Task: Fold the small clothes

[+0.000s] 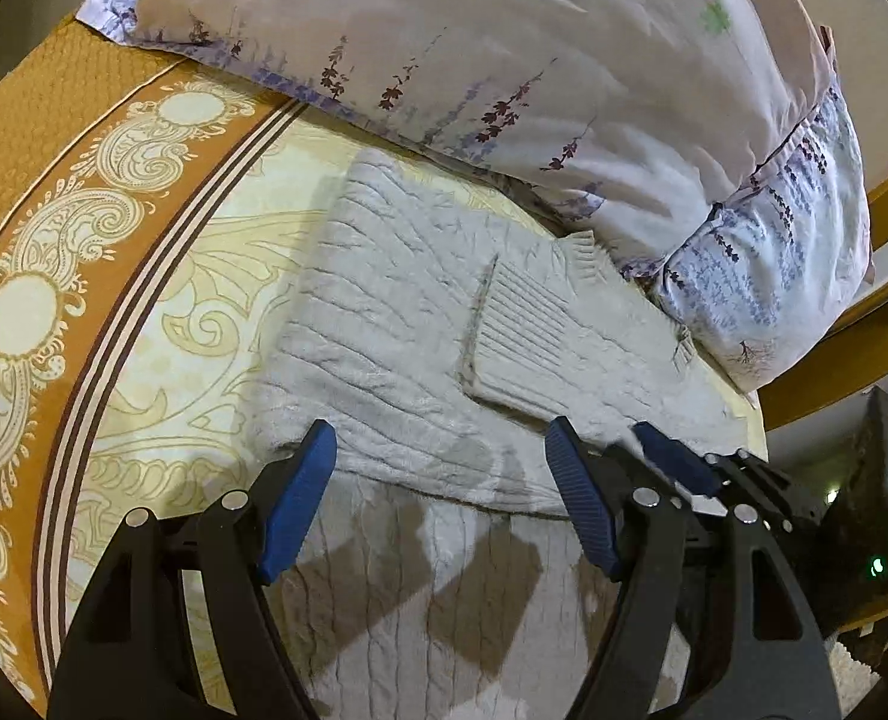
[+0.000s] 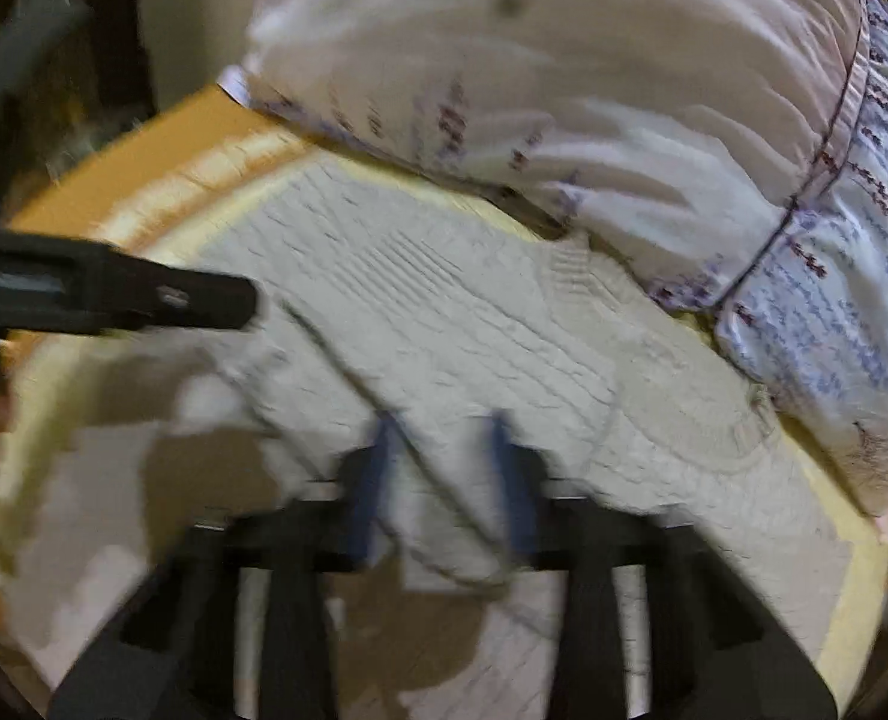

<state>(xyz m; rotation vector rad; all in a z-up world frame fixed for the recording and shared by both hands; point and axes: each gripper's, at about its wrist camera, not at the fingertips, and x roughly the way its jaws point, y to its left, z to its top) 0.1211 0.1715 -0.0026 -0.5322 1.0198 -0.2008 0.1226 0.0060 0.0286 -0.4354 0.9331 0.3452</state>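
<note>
A pale grey-white cable-knit sweater (image 1: 396,324) lies on the bed, its upper part folded over the lower part, one ribbed sleeve (image 1: 522,336) laid across it. My left gripper (image 1: 438,450) is open just above the sweater's folded edge, holding nothing. The right gripper's blue pads (image 1: 672,456) show beside it at the right. In the blurred right wrist view the same sweater (image 2: 444,324) fills the middle. My right gripper (image 2: 444,438) is open low over the fabric. The left gripper's black finger (image 2: 144,294) reaches in from the left.
A large floral pillow (image 1: 504,60) lies along the far edge of the sweater and also shows in the right wrist view (image 2: 624,108). The bedspread (image 1: 84,210) is cream with an orange paisley border. The bed's edge and a dark object (image 1: 882,480) are at the right.
</note>
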